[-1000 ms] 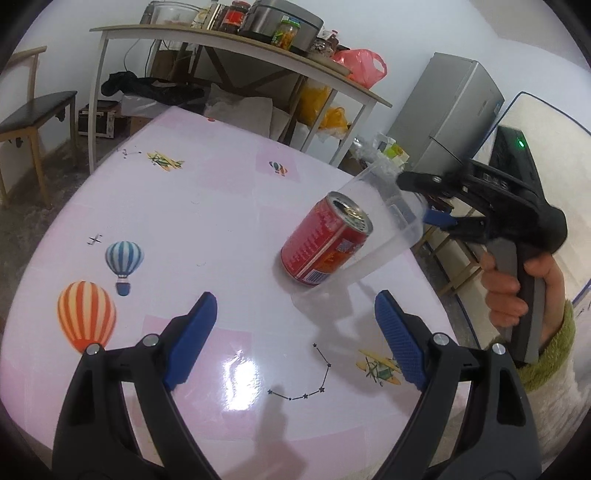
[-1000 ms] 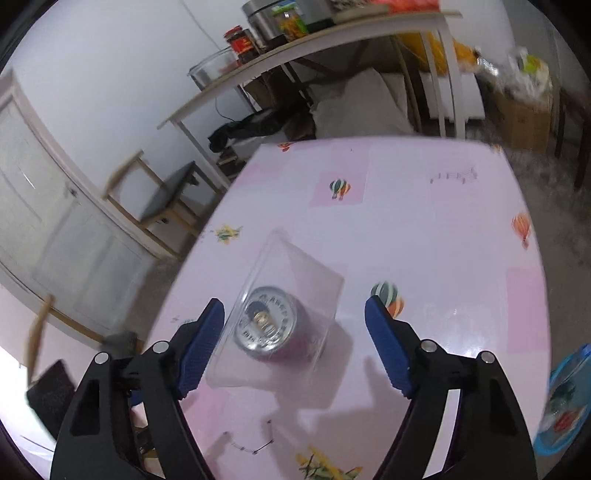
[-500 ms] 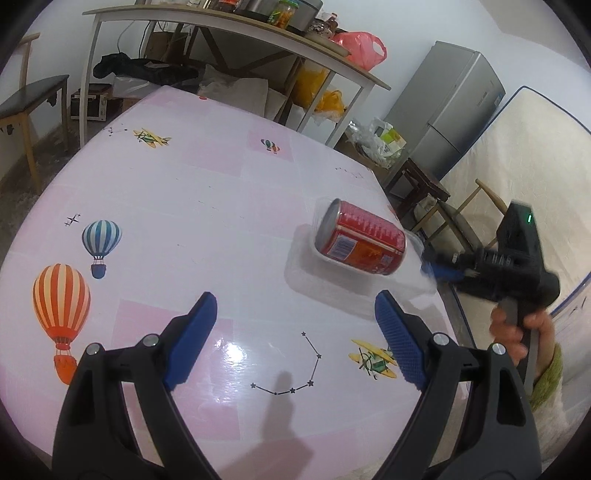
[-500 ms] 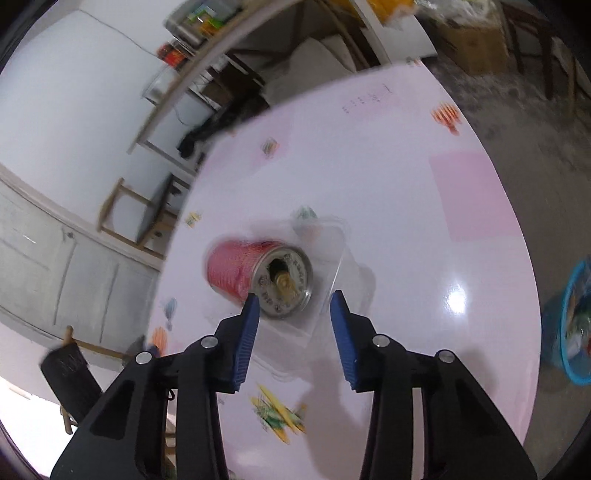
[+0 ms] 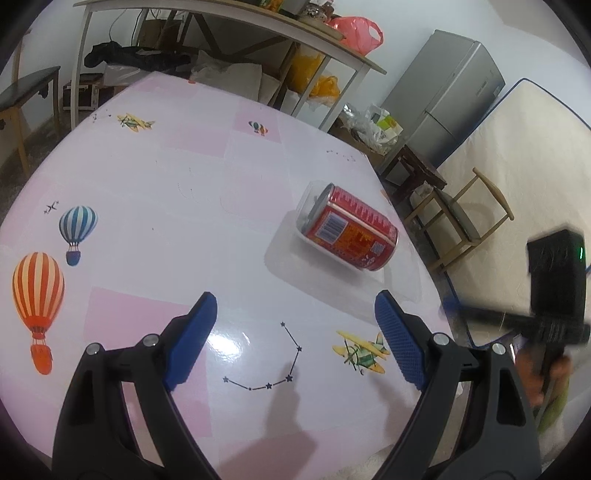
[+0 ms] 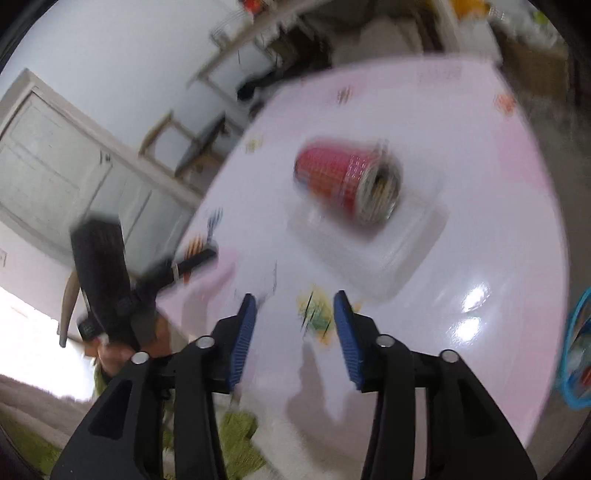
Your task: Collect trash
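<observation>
A red soda can (image 5: 351, 232) lies on its side in a clear plastic container (image 5: 332, 266) on the pink table (image 5: 184, 184). My left gripper (image 5: 295, 339) is open and empty, short of the can. My right gripper (image 6: 295, 332) is open and empty, pulled back from the can (image 6: 343, 184) and the clear container (image 6: 391, 251); this view is blurred. The right gripper also shows at the right edge of the left wrist view (image 5: 448, 308), beyond the table's edge.
A blue bin (image 6: 576, 350) stands on the floor at the right. A wooden chair (image 5: 461, 221), a stool (image 5: 413, 166) and a fridge (image 5: 443, 99) stand beyond the table. A long shelf table (image 5: 221, 22) holds jars at the back.
The can tipped from upright onto its side inside the clear container. My right gripper narrowed on the container, then let go and drew back off the table edge. The left gripper barely moved.
</observation>
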Demonstrator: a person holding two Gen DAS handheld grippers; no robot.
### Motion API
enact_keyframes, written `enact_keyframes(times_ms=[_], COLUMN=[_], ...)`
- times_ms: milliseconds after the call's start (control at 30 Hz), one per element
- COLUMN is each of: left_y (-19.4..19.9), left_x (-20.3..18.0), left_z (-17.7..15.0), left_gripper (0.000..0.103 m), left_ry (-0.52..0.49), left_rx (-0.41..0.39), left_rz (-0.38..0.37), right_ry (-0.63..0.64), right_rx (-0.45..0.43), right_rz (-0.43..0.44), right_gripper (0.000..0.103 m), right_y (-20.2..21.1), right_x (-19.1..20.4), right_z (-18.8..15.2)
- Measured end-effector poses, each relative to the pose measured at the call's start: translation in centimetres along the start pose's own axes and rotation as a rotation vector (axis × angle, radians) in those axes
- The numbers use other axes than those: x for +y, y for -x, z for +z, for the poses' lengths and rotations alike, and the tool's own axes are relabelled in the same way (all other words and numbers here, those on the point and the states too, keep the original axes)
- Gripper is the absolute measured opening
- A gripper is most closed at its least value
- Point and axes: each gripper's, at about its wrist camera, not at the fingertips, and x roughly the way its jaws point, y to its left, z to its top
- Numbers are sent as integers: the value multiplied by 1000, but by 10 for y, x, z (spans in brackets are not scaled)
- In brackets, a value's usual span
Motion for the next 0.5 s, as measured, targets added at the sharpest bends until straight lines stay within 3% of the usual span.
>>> enact_keyframes(times_ms=[133,267,333,433,500], left_y=[-4,-10,-12,-15,-19], left_x=[-4,-10,-10,-5,2], left_z=[-3,-8,-9,-10,-10], left_gripper=[83,83,83,83,83], left_ry=[23,37,48,74,95], left_rx=[20,52,58,65,78], left_rz=[-66,-138,-167,-199,-216], right_ry=[-76,-214,-287,-256,-240], right_rx=[-124,-47,47,87,133], right_rz=[44,79,166,238,342], right_gripper=[54,54,54,57,60], right_y=[3,-46,-74,-83,-87], right_x=[-38,-81,-90,-76,-59], right_z=[53,90,87,67,47])
